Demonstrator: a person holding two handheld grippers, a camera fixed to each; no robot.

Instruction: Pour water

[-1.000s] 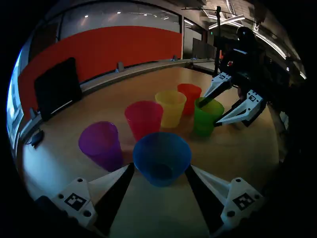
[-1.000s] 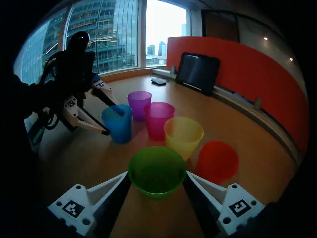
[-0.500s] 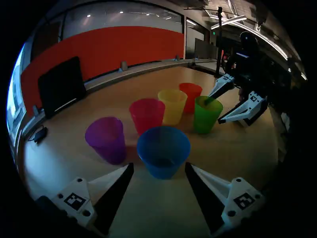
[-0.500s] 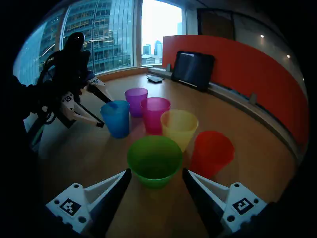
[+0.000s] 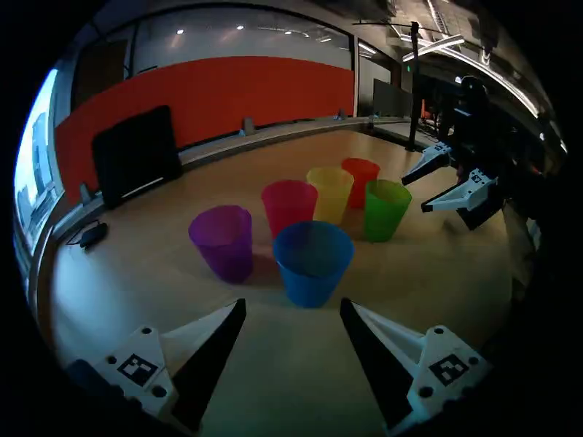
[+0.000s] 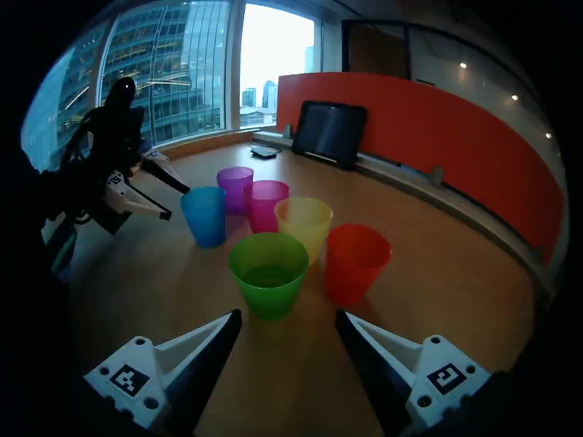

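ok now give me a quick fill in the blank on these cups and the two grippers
The cup nearest the left gripper is ____.
The cup nearest the right gripper is ____.
The cup between the pink cup and the red cup is ____.
Both grippers are ____ and hold nothing.
Missing words: blue, green, yellow, open.
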